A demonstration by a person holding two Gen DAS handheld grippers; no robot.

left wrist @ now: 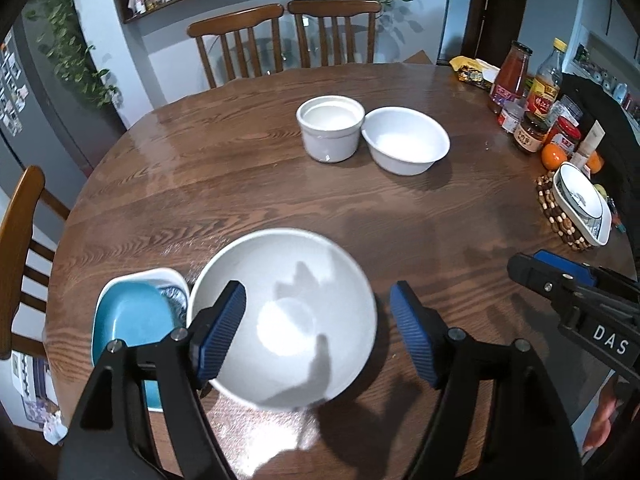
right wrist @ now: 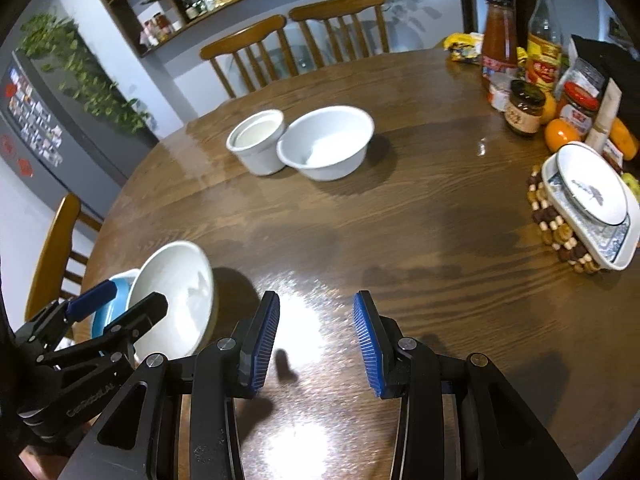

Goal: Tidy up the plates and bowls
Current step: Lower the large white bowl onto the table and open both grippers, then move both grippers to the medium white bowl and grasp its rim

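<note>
A: Take the large white bowl [left wrist: 286,316] as the landmark. How much room is around it?

B: It sits near the close edge of the round wooden table [left wrist: 240,184]. Beyond it the wood is bare up to a white crock [left wrist: 330,134] and a wider white bowl [left wrist: 406,144], which touch each other well past the landmark. The table's left rim curves round just behind the landmark, with a chair [left wrist: 24,240] outside it.

A: And right beside it?

B: On its left, touching or nearly so, a blue dish [left wrist: 130,320] lies in a white patterned dish [left wrist: 176,292]. Far to its right, at the table's edge, a beaded trivet [right wrist: 556,232] carries a rectangular white dish [right wrist: 616,248] with a round plate [right wrist: 592,188] in it. Bottles and jars [right wrist: 532,68] stand behind that.

A: Anything inside the bowls?

B: The landmark bowl is empty and tilted, leaning on the blue dish. The far pair look empty too.

A: The tools?

B: The left gripper [left wrist: 318,332] points down over the landmark, fingers spread wide; one finger [left wrist: 224,332] lies over the bowl's left part, the other stands clear of the right rim. Nothing is clamped. The right gripper [right wrist: 316,340] hangs over bare wood right of the bowl, jaws apart, nothing between them.
</note>
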